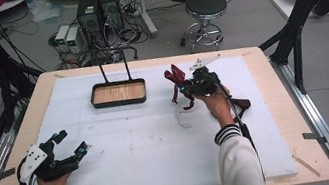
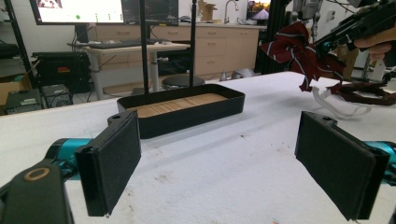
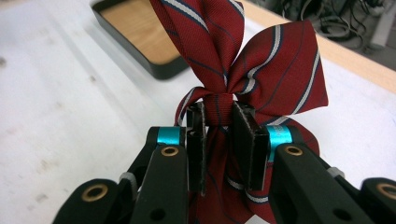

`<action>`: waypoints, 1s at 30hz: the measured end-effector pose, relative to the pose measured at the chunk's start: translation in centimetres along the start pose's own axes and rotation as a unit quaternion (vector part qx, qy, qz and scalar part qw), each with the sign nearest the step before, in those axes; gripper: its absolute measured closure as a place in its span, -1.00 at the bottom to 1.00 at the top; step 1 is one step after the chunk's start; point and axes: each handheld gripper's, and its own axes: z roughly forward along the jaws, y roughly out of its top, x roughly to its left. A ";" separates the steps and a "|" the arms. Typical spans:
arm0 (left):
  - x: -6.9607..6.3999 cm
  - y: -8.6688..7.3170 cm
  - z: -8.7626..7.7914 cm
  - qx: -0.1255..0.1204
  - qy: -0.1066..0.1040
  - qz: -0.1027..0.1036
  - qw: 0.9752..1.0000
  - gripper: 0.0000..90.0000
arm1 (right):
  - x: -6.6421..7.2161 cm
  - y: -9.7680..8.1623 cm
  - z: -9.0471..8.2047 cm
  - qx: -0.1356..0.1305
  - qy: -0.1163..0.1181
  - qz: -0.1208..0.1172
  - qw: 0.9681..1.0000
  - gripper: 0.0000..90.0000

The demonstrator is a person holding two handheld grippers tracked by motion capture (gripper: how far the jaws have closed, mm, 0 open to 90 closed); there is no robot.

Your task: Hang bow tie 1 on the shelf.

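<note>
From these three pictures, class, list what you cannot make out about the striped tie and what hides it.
- Right gripper view: the striped tie runs between the pads of the right hand-held gripper; its lower part is hidden behind the gripper body.
- High view: the tie's stripes are too small to see; hand covers part of it.
- Left gripper view: the tie's far end is cut off by the right edge.

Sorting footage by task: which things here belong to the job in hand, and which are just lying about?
In the job:
- striped tie
- right hand-held gripper, shut on it
- black tray, possibly

Lying about:
- stool
- computer towers
- left hand-held gripper, open, idle
</note>
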 end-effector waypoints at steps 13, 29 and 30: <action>0.0 0.0 0.0 0.000 0.000 0.001 1.000 -0.67 | 0.4 0.7 -1.0 -0.047 -0.003 0.004 0.999 0.69; 0.0 0.0 0.0 0.000 0.000 0.000 1.000 -0.67 | 1.6 2.4 -1.1 -0.080 -0.003 0.002 0.997 0.69; 0.0 0.0 0.0 0.001 0.000 0.000 1.000 -0.67 | 1.6 2.6 -1.1 -0.078 -0.002 0.004 0.997 0.69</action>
